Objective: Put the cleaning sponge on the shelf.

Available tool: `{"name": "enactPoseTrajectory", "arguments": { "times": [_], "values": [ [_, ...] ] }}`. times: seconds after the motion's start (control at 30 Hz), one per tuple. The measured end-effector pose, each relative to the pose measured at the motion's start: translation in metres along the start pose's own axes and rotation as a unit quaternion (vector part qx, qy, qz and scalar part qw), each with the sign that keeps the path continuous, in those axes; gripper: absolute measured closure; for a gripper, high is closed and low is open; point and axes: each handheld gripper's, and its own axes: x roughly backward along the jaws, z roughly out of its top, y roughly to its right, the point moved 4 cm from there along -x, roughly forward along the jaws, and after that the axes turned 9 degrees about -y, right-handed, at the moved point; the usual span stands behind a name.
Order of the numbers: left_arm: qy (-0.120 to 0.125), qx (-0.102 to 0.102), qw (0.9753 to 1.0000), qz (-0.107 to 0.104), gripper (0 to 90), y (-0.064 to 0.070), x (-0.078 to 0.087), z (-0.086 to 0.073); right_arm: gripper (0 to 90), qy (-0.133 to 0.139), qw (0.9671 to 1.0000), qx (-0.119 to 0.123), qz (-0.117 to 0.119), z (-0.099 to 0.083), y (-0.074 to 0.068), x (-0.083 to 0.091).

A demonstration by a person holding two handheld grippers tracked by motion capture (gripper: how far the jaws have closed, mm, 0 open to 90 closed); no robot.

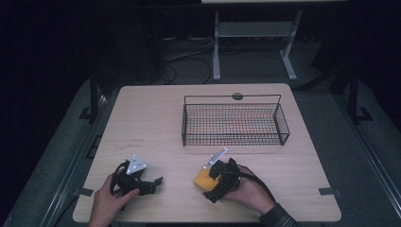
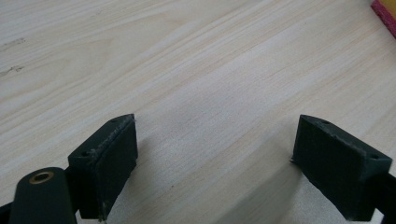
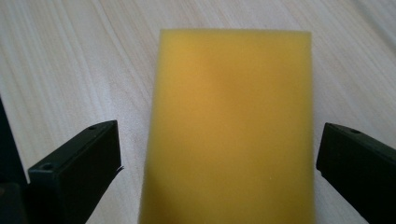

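The yellow sponge (image 3: pixel 231 126) lies flat on the table (image 1: pixel 142 123), near the front edge and right of centre, well short of the wire basket (image 1: pixel 235 124). The right gripper (image 3: pixel 219 158) is lowered over it w/ jaws spread wide — one each side of the sponge, neither pad seen touching. The left gripper (image 2: pixel 215 158) is held low over bare wood to the left, jaws also spread, nothing between them.

Risks, as judged from here:
- The sponge is soft, so if closed on too hard it could be squashed and buckle, or spring out.
- The jaws are not centred; the left pad sits closer. The sponge could be nudged sideways or twisted when the gap is closed.
- If gripped too near the edge, it could slip loose during any lift — e.g. toward the basket, whose rim could catch a sagging corner.

No brand, label or readable writing is seen on the sponge, basket or grippers.
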Motion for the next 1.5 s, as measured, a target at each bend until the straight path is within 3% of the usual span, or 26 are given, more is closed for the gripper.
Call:
{"name": "enactPoseTrajectory", "arguments": {
  "times": [0.8, 1.5],
  "values": [
    [0.000, 0.000, 1.0000, 0.000, 13.0, 0.000, 0.000, 0.000, 19.8, -0.013, 0.9997, 0.017, -0.006, -0.002, 0.000, -0.006],
    [0.000, 0.000, 1.0000, 0.000, 13.0, 0.000, 0.000, 0.000, 22.3, -0.008, 0.9999, 0.013, 0.007, -0.005, 0.005, 0.006]
  ]
}}
